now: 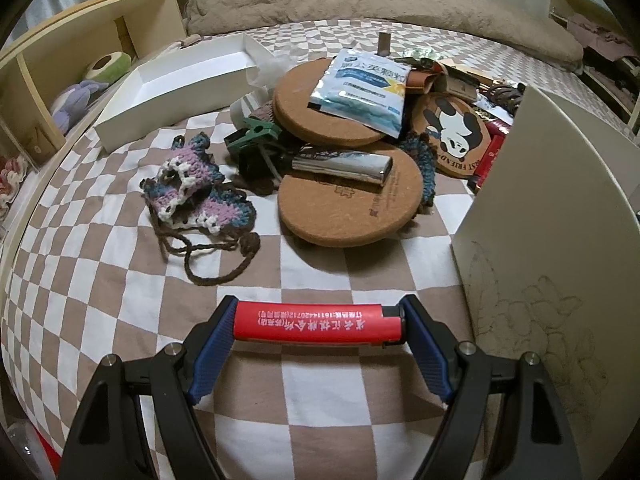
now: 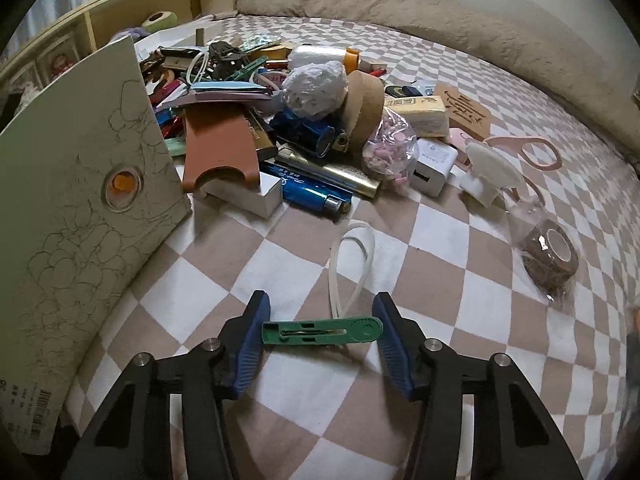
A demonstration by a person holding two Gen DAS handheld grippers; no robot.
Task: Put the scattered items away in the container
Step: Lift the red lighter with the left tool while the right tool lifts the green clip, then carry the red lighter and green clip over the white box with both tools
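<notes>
In the left wrist view my left gripper (image 1: pixel 318 326) is shut on a red lighter (image 1: pixel 316 324), held lengthwise between the blue pads above the checked bedspread. The white open box (image 1: pixel 180 76) lies empty at the back left. Ahead is a heap: a crochet pouch (image 1: pixel 192 188), cork coasters (image 1: pixel 348 208), a silver lighter (image 1: pixel 344 166) and a blue-white sachet (image 1: pixel 360 92). In the right wrist view my right gripper (image 2: pixel 322 332) is shut on a flat green tag (image 2: pixel 320 333), one pad at each end. Its white loop (image 2: pixel 352 264) trails forward on the bedspread.
A cream card with a flower drawing (image 2: pixel 80 200) stands upright on the left and hides part of the pile. Beyond lie a blue lighter (image 2: pixel 312 196), a white charger (image 2: pixel 434 164), pink scissors (image 2: pixel 532 154) and a bagged tape roll (image 2: pixel 552 256). A beige blanket (image 2: pixel 440 12) runs along the back.
</notes>
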